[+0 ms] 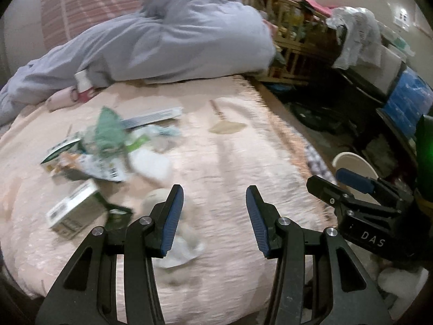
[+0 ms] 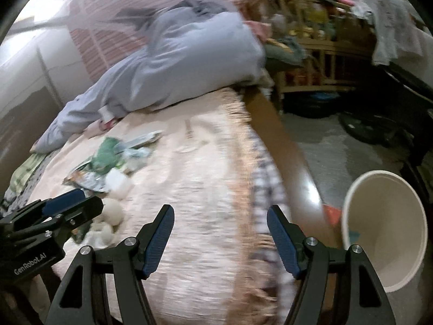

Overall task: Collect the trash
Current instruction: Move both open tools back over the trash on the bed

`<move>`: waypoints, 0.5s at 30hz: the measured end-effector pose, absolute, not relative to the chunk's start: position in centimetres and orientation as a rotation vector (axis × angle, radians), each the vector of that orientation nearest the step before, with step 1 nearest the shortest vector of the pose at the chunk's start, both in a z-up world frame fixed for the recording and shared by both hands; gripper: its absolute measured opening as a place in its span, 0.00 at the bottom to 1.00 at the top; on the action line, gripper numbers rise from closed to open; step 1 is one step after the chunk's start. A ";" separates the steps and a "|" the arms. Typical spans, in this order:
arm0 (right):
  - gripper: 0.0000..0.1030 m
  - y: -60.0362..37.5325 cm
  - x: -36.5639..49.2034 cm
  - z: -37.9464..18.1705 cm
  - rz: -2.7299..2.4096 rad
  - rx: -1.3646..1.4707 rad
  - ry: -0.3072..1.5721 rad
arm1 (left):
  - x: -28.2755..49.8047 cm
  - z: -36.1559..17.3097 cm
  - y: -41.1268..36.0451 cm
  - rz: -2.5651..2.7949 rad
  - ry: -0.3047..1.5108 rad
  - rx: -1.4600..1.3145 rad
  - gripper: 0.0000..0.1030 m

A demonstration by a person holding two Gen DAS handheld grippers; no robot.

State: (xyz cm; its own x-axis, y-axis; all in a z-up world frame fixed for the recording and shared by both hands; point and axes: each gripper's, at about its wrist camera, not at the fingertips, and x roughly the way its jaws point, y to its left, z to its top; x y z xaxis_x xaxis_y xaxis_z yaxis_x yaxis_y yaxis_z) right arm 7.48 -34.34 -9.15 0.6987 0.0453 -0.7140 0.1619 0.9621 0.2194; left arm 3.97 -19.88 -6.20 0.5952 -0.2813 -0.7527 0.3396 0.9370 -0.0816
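Observation:
A heap of trash lies on the pink bedspread: a green plastic bag, printed wrappers, a small carton, a long white strip and crumpled tissue. My left gripper is open and empty, just right of the tissue. My right gripper is open and empty over the bed's right edge. The heap also shows in the right wrist view. A white bin stands on the floor right of the bed, with a few scraps inside.
A grey duvet is bunched at the head of the bed. A wooden cot full of things stands beyond. Dark clutter and a blue box fill the floor on the right. The wooden bed rail runs along the bed's edge.

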 end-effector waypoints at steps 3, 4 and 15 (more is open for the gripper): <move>0.67 -32.1 8.6 -9.2 -0.022 0.253 0.813 | 4.0 -6.3 -17.8 -0.332 0.865 0.057 0.45; 0.67 -31.4 8.8 -9.2 -0.010 0.248 0.816 | 4.2 -6.4 -16.9 -0.320 0.867 0.049 0.45; 0.67 -24.8 11.2 -9.6 0.107 0.193 0.859 | 5.1 -6.9 -9.8 -0.215 0.877 0.009 0.45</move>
